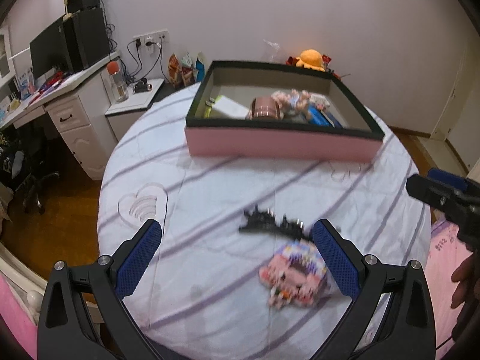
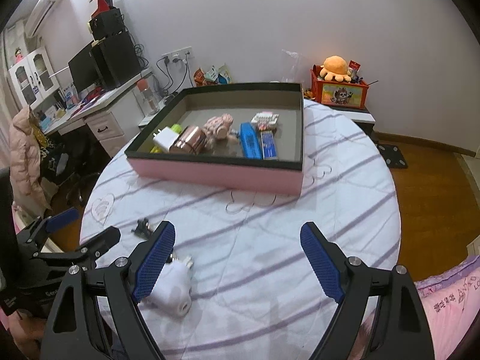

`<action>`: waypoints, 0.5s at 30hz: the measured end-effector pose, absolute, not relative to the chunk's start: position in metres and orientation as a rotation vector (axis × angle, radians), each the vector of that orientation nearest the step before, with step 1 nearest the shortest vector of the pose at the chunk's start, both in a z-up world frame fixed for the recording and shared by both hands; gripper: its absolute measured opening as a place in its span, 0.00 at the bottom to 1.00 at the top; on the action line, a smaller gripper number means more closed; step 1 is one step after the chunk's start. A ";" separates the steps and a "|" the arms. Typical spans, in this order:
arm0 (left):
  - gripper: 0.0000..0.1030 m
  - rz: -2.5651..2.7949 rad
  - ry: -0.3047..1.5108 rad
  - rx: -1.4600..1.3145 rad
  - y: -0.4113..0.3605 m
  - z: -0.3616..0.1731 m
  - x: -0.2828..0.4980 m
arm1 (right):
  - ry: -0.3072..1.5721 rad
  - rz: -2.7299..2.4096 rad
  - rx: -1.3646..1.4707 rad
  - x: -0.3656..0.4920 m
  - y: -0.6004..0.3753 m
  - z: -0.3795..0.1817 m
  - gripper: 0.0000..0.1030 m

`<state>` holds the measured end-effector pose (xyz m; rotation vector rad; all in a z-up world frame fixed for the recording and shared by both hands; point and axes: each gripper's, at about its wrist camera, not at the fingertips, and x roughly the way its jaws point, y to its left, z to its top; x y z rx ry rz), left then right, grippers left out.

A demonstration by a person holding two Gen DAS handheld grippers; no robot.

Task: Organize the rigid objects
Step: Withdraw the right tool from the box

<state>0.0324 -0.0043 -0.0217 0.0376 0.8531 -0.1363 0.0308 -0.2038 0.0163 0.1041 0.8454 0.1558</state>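
Spread, empty blue mesh-textured fingers [image 1: 336,261] of both grippers above striped quilted sheet [image 2: 270,270], knobbly pink brick-built toy [image 1: 292,276], rectangular pink box [image 2: 216,175].

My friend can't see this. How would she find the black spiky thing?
Start at the pink box on the striped bedspread. Nearer the camera lies the black hair clip, just beyond a pink block toy. It alone is black and toothed.

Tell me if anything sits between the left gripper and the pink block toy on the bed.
Nothing visible does. The left gripper is open, and the pink block toy lies on the bedsheet right by its right-hand finger. The black hair clip lies just beyond the toy, toward the pink box.
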 end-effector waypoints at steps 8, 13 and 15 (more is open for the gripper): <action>0.99 -0.205 0.899 0.046 -0.010 -0.042 0.011 | 0.849 0.149 0.103 0.014 -0.199 0.012 0.84; 0.99 -0.234 0.932 0.064 -0.022 -0.056 0.013 | 0.847 0.144 0.104 0.011 -0.199 0.013 0.84; 0.99 -0.240 0.933 0.068 -0.025 -0.058 0.015 | 0.847 0.141 0.104 0.011 -0.200 0.013 0.84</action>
